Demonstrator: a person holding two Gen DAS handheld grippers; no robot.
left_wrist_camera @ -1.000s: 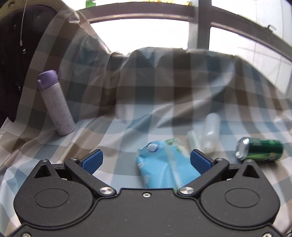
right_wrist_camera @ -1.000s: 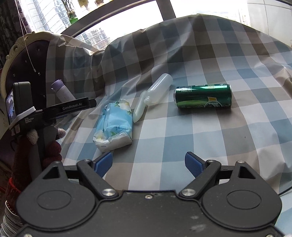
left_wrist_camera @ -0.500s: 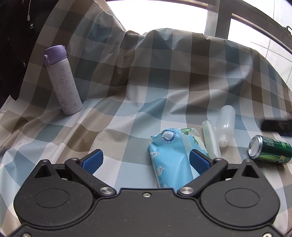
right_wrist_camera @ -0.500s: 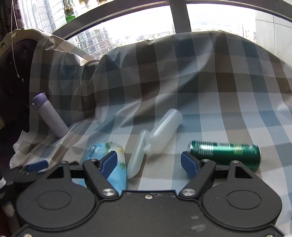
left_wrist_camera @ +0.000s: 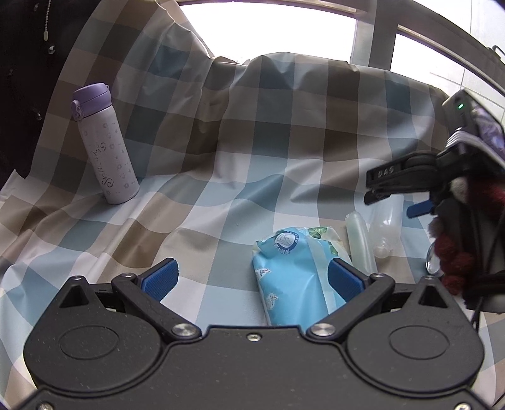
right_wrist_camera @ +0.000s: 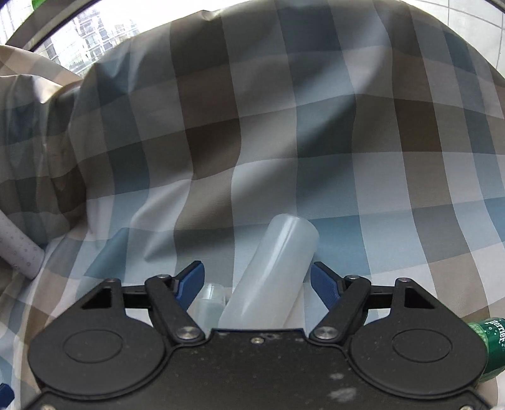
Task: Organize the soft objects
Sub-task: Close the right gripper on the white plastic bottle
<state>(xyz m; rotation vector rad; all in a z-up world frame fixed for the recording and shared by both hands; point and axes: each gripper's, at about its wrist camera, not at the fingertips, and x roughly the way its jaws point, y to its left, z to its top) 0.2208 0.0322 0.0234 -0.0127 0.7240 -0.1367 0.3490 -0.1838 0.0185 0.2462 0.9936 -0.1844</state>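
Cover: a checked cloth [left_wrist_camera: 252,132] in blue, brown and white, draped over the seat and up its back, creased.
Window: a dark frame [left_wrist_camera: 372,28] behind the seat, bright daylight through it.
Outside: tall buildings [right_wrist_camera: 85,47] at upper left.
Left edge: dark padded furniture [left_wrist_camera: 22,79].

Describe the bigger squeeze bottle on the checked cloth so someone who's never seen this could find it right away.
Start at the checked cloth draped over the seat, then look at the flat part in front. There the larger squeeze bottle lies on its side between the open fingers of the right gripper. It is frosted and plain, thicker than the slim tube beside it and unlike the green can.
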